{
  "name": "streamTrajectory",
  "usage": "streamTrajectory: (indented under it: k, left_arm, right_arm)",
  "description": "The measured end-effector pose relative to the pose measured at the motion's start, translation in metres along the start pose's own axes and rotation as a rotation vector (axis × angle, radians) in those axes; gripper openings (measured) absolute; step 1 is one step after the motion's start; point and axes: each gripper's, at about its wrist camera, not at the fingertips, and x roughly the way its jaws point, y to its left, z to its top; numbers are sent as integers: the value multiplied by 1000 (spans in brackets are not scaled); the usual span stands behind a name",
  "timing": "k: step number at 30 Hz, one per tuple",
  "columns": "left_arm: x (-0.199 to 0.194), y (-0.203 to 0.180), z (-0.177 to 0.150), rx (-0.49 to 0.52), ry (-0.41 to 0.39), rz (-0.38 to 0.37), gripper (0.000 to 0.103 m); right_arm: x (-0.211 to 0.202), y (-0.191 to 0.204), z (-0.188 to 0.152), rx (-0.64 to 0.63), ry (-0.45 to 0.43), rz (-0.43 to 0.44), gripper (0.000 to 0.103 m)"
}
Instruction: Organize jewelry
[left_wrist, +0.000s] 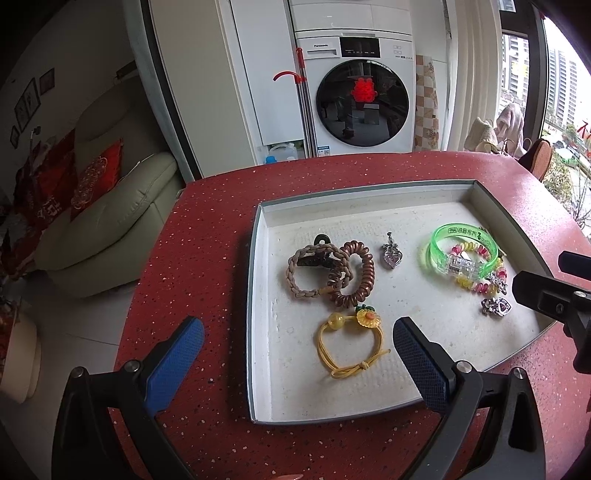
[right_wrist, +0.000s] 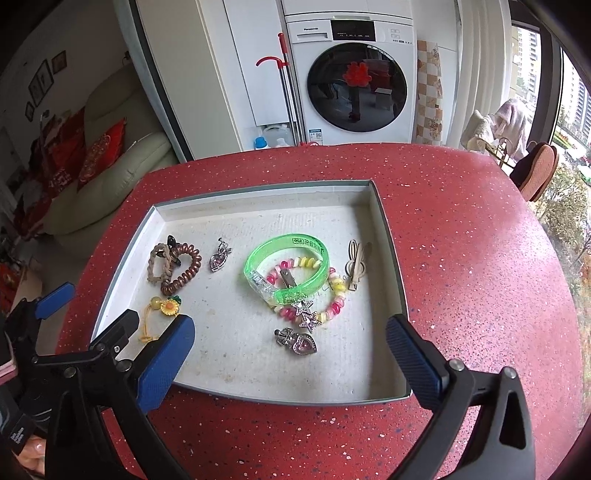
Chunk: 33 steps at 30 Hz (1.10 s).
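Observation:
A shallow white tray (left_wrist: 266, 280) (right_wrist: 384, 236) on a red table holds the jewelry. On its left lie a braided tan hair tie (left_wrist: 295, 275) (right_wrist: 157, 267), a brown spiral tie (left_wrist: 356, 275) (right_wrist: 184, 273) and a yellow flower hair tie (left_wrist: 347, 341) (right_wrist: 162, 306). A small heart pendant (left_wrist: 391, 254) (right_wrist: 218, 258) lies mid-tray. On the right lie a green bangle (left_wrist: 461, 251) (right_wrist: 286, 266), a pink-yellow spiral bracelet (right_wrist: 332, 299) and a silver heart charm (left_wrist: 496, 306) (right_wrist: 299, 343). My left gripper (left_wrist: 299, 354) is open over the tray's near left edge. My right gripper (right_wrist: 290, 354) is open above the heart charm.
The red speckled table (right_wrist: 461, 258) curves away at left and right edges. A wooden clip (right_wrist: 356, 267) lies by the tray's right wall. A washing machine (right_wrist: 354, 77) and a sofa (left_wrist: 107, 218) stand behind the table.

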Motion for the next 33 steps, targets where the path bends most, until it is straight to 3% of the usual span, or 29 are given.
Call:
streamTrajectory:
  k: [10, 26, 33]
  left_arm:
    - [-14, 5, -9, -6, 8, -22, 103]
    - [-68, 8, -46, -76, -133, -5, 103]
    - [-80, 16, -64, -160, -142, 8, 103]
  right_arm:
    - [-10, 2, -13, -16, 10, -28, 103]
    - [-63, 10, -50, -25, -197, -59, 103]
    - [-77, 12, -77, -30, -255, -73, 103]
